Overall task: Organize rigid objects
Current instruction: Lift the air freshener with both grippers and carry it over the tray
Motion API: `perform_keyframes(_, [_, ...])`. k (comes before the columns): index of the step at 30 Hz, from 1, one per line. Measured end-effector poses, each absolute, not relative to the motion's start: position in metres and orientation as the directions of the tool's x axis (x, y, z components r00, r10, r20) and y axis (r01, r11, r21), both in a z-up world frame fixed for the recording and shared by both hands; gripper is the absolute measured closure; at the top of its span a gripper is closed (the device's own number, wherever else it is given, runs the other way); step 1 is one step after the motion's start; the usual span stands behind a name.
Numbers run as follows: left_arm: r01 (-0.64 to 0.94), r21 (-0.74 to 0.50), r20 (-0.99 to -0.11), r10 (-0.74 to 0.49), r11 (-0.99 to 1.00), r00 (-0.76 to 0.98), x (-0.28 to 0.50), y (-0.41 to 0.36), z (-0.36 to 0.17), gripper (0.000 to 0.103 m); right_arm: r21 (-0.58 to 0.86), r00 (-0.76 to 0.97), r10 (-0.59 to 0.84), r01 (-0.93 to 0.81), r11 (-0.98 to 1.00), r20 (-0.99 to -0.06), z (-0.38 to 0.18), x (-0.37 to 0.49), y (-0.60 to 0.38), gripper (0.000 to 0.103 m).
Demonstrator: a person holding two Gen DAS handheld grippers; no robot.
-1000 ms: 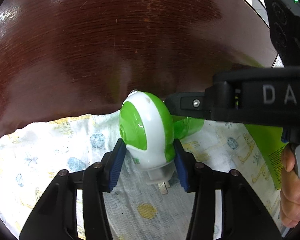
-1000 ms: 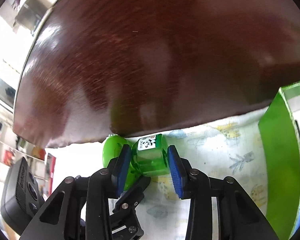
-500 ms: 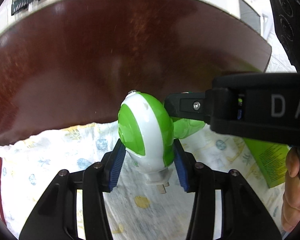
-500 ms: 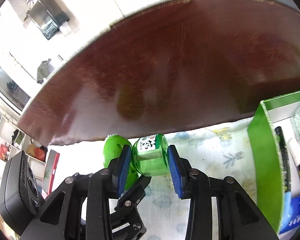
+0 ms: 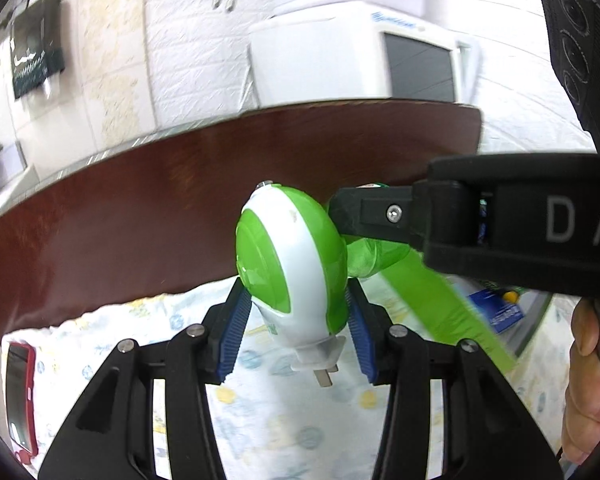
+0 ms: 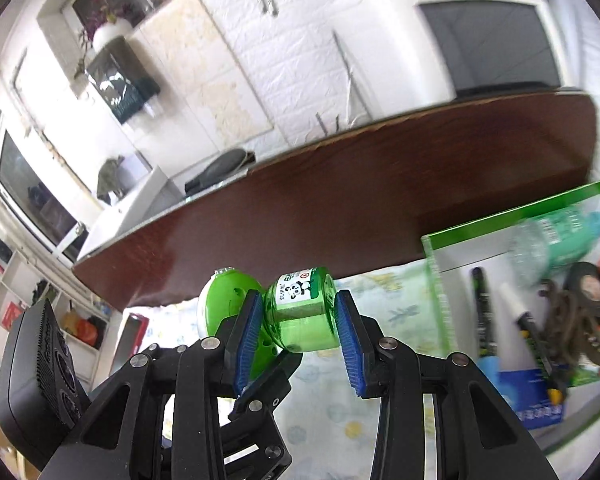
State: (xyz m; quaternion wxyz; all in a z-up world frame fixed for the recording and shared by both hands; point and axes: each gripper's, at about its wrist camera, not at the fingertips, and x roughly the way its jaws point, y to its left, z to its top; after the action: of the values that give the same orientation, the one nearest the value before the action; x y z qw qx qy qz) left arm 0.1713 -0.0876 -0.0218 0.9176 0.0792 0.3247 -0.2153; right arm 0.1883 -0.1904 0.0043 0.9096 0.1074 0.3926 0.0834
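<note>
While my left gripper [image 5: 296, 328] clamps the plug-in vaporizer [image 5: 292, 264] and my right gripper [image 6: 300, 328] its green bottle [image 6: 304, 312] above the cloth [image 6: 380, 400], the right-hand box [image 6: 512, 220] seems part-filled; stowing remains.

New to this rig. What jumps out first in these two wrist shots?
A bright green-and-white plug-in device, prongs toward the camera, is clamped in the left gripper above a printed cloth. Its clear green bottle is clamped in the right gripper, so both grippers hold one assembly. At right sits an open green box of clutter, on the cloth by the dark wooden table.
</note>
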Motion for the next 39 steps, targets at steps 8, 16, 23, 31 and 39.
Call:
perform_keyframes(8, [0.513, 0.055, -0.611, -0.377, 0.857, 0.696, 0.146, -0.136, -0.004, 0.058, 0.291, 0.731, 0.210, -0.016, 0.957, -0.649, 0.029, 0.156, -0.243, 0.063])
perform_keyframes(16, [0.582, 0.101, -0.620, -0.406, 0.807, 0.671, 0.117, -0.200, 0.006, 0.058, 0.340, 0.767, 0.177, 0.057, 0.939, -0.617, 0.035, 0.132, -0.304, 0.063])
perform_keyframes(23, [0.632, 0.128, -0.640, -0.423, 0.764, 0.641, 0.110, -0.254, -0.001, 0.058, 0.382, 0.782, 0.149, 0.122, 0.916, -0.605, 0.032, 0.119, -0.355, 0.063])
perform_keyframes(31, [0.652, 0.135, -0.668, -0.417, 0.746, 0.616, 0.126, -0.283, -0.014, 0.057, 0.402, 0.780, 0.136, 0.157, 0.902, -0.611, 0.024, 0.118, -0.385, 0.063])
perform_keyframes(39, [0.656, 0.126, -0.708, -0.396, 0.744, 0.585, 0.149, -0.293, -0.031, 0.057, 0.423, 0.758, 0.145, 0.185, 0.887, -0.636, 0.005, 0.127, -0.399, 0.063])
